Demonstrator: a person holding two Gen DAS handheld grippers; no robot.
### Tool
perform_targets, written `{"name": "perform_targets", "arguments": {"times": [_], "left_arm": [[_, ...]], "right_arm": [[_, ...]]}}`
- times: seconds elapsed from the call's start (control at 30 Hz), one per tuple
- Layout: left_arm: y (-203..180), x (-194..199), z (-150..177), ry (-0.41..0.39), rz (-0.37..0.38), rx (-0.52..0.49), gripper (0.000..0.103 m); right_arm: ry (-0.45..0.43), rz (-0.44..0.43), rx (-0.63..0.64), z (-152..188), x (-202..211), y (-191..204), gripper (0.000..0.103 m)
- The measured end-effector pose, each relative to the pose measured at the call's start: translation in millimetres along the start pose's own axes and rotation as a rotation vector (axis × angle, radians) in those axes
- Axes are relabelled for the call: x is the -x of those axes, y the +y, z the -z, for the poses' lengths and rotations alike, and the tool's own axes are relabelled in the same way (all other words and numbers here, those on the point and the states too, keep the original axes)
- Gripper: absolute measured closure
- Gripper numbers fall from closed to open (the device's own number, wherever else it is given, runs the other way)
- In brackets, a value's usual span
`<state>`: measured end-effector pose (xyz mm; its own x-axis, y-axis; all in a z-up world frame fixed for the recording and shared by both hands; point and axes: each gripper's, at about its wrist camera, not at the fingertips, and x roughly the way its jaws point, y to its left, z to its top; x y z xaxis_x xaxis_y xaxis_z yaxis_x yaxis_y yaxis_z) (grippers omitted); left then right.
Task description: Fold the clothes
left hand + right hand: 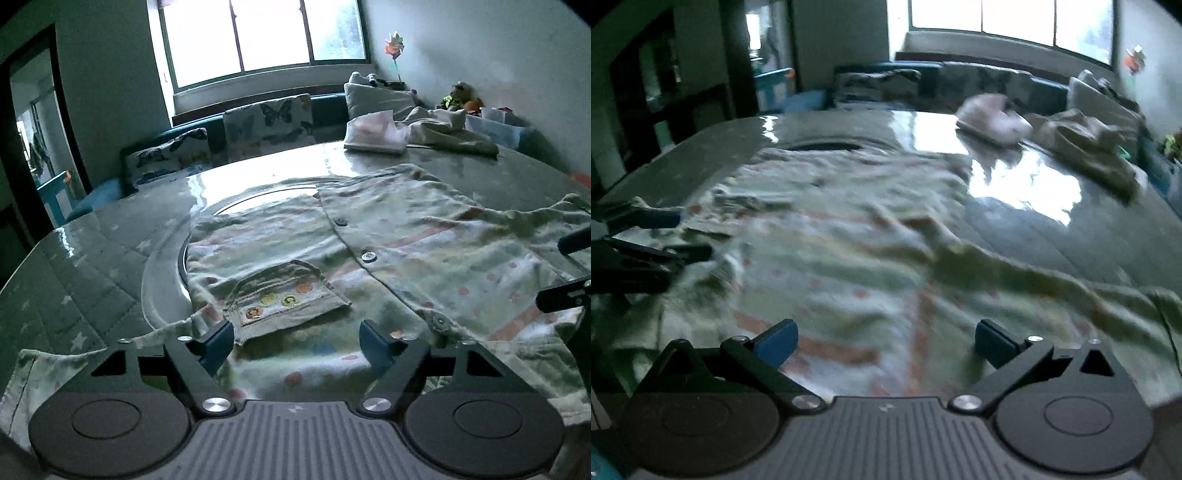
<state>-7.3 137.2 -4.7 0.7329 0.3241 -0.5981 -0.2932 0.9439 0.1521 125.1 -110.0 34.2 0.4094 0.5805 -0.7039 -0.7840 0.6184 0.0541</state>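
Pale patterned button-front knit garment (388,236) spread flat on glossy grey quilted-look table (92,266), patch pocket (291,299) facing up. Left gripper (295,341) low over pocket hem, jaws apart, nothing pinched. Right gripper (886,341) over blurred right half of garment, jaws wide, empty. Folded pale clothes (373,134) at far table edge.
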Motion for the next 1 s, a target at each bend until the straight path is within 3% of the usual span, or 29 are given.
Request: {"name": "perform_targets", "arguments": {"times": [0.1,0.23,0.4,0.5,0.57,0.7,0.8,1.0], "left_arm": [[3.5,1.9,2.3,0.009,-0.008,0.017,0.012],[8.6,1.9,5.1,0.027,-0.014,0.05,0.004],[11.1,3.3,9.5,0.026,-0.022,0.06,0.001],[12.6,4.2,10.2,0.027,-0.021,0.068,0.0],[13.6,4.6,10.4,0.03,-0.019,0.075,0.0],[14.1,7.6,9.2,0.036,-0.016,0.088,0.001],[15.7,10.8,11.1,0.042,-0.021,0.093,0.001],[37.6,28.9,16.4,0.033,-0.044,0.175,0.001]], "right_arm": [[-0.027,0.036,-0.049,3.8,7.7,-19.0,0.0],[-0.048,0.134,-0.126,7.5,10.2,-56.3,0.0],[-0.055,0.266,-0.196,22.2,13.1,-101.3,0.0],[-0.054,0.341,-0.311,24.8,22.7,-126.5,0.0],[-0.07,0.327,-0.331,22.8,24.9,-132.6,0.0],[-0.101,0.353,-0.253,7.4,17.4,-123.4,0.0],[-0.081,0.373,-0.251,-1.0,1.5,-125.2,0.0],[-0.089,0.392,-0.271,1.5,-11.9,-132.2,0.0]]}}
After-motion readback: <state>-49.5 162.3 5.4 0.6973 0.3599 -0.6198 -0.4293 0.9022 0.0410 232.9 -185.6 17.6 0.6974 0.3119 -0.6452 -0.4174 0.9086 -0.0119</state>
